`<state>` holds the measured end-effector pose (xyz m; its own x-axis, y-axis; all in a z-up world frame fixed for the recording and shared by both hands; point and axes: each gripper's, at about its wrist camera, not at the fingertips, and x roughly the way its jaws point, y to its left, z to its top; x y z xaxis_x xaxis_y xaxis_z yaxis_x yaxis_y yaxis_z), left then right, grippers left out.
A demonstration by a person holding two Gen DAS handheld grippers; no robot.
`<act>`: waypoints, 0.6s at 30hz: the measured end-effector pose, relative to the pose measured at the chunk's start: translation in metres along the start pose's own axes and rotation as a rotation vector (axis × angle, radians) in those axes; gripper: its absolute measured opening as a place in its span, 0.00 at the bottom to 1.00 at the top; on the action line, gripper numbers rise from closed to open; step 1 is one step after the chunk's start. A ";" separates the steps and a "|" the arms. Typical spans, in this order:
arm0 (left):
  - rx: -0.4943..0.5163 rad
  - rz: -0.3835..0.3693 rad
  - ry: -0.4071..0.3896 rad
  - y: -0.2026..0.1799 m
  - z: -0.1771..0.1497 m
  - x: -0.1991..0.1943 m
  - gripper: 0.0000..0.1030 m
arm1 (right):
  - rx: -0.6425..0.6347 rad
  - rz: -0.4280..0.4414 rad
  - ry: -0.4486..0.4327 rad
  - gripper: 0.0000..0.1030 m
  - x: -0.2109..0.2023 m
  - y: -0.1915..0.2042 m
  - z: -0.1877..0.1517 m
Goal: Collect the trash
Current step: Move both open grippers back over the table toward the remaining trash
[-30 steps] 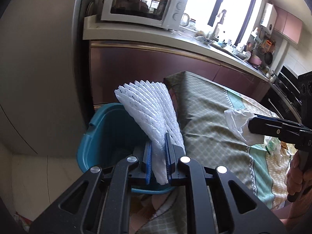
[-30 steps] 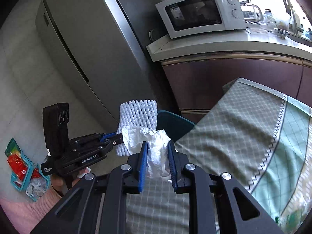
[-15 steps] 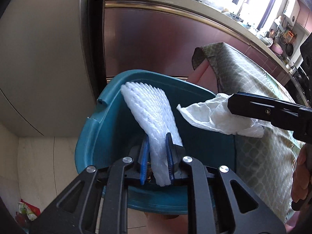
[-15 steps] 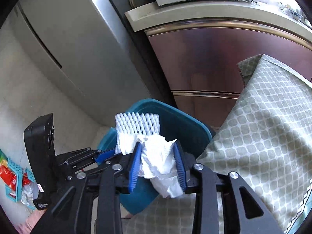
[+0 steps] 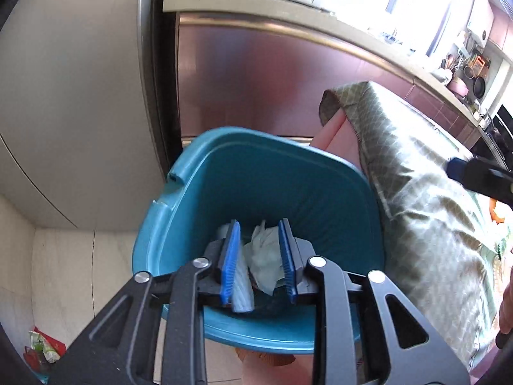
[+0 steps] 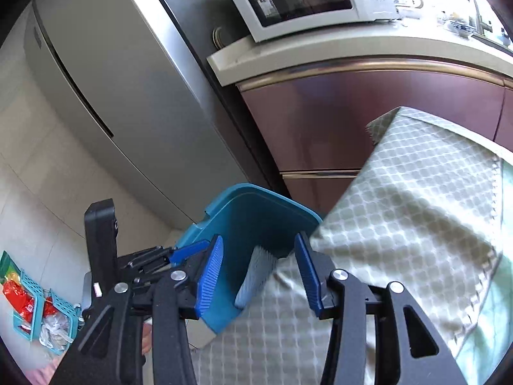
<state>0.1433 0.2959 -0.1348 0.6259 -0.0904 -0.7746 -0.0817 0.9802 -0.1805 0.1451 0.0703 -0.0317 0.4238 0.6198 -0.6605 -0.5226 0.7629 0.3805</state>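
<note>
A teal trash bin (image 5: 256, 173) stands on the floor beside the table; it also shows in the right wrist view (image 6: 243, 218). Inside it lie a white foam fruit net (image 5: 242, 292) and a crumpled white tissue (image 5: 267, 256). The net also shows in the right wrist view (image 6: 256, 276). My left gripper (image 5: 259, 227) is open and empty, right above the bin's mouth. My right gripper (image 6: 259, 247) is open and empty, over the table edge next to the bin. The right gripper's finger (image 5: 481, 179) shows at the right edge of the left wrist view.
A table with a green patterned cloth (image 6: 416, 211) stands right of the bin. A fridge (image 6: 128, 96) and brown cabinets (image 6: 352, 122) with a microwave (image 6: 307, 0) stand behind. A small teal basket (image 6: 35, 314) with packets sits on the floor at left.
Both grippers opened. The foam net dropped from the left gripper and the tissue from the right gripper into the bin. The right gripper pulled back toward the table.
</note>
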 end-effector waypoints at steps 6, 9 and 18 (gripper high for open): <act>0.038 -0.099 -0.073 -0.030 0.002 -0.038 0.25 | 0.001 -0.016 -0.059 0.49 -0.064 -0.017 -0.028; 0.097 -0.172 -0.126 -0.058 0.000 -0.064 0.30 | 0.015 -0.042 -0.106 0.51 -0.101 -0.032 -0.048; 0.339 -0.403 -0.134 -0.179 -0.022 -0.093 0.43 | 0.130 -0.264 -0.211 0.53 -0.201 -0.086 -0.113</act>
<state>0.0824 0.1255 -0.0435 0.6509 -0.4697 -0.5964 0.4262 0.8762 -0.2249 0.0211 -0.1411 -0.0052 0.6822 0.4122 -0.6039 -0.2820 0.9104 0.3028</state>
